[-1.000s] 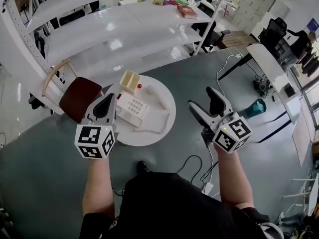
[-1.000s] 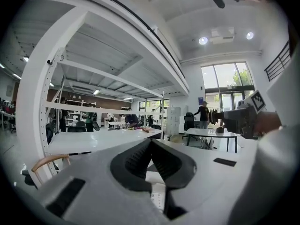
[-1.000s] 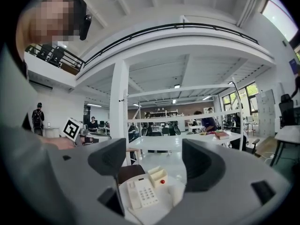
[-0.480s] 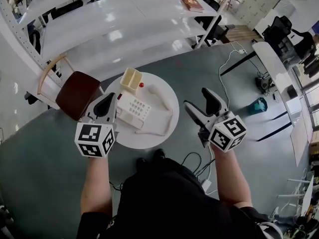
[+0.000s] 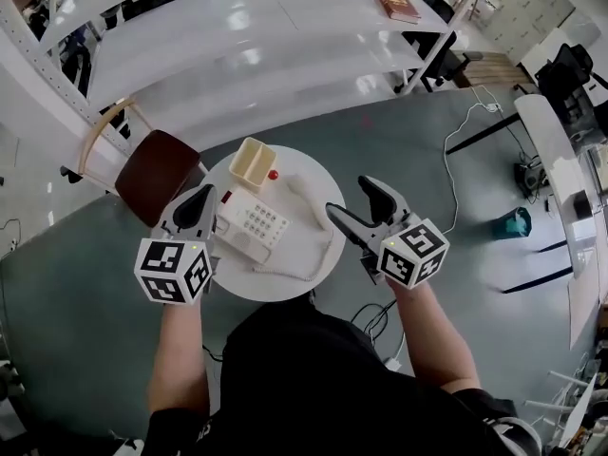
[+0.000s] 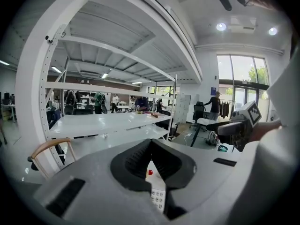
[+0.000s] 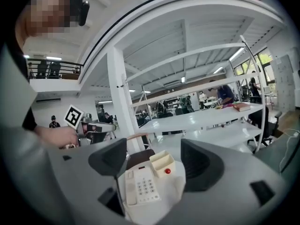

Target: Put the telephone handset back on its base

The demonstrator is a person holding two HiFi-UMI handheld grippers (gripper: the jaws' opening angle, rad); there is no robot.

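A small round white table (image 5: 318,253) carries the white telephone base (image 5: 249,231), whose keypad faces up. Its handset (image 5: 304,190) lies off the base to the right, and the cord (image 5: 290,274) curls toward the front edge. My left gripper (image 5: 197,209) hovers at the table's left edge beside the base, with its jaws closed together and nothing between them. My right gripper (image 5: 353,202) stands open and empty at the table's right edge near the handset. The right gripper view shows the base (image 7: 139,186) between the pads. In the left gripper view the keypad (image 6: 157,198) peeks below the closed pads.
A cream open box (image 5: 252,162) and a small red ball (image 5: 274,174) sit at the table's back. A chair with a brown seat (image 5: 157,174) stands at the left. White shelving (image 5: 237,55) rises behind. Cables (image 5: 380,316) lie on the floor to the right.
Both grippers have come down and in toward the table. The right one swung left to the table's right edge and stayed open. The handset has not moved.
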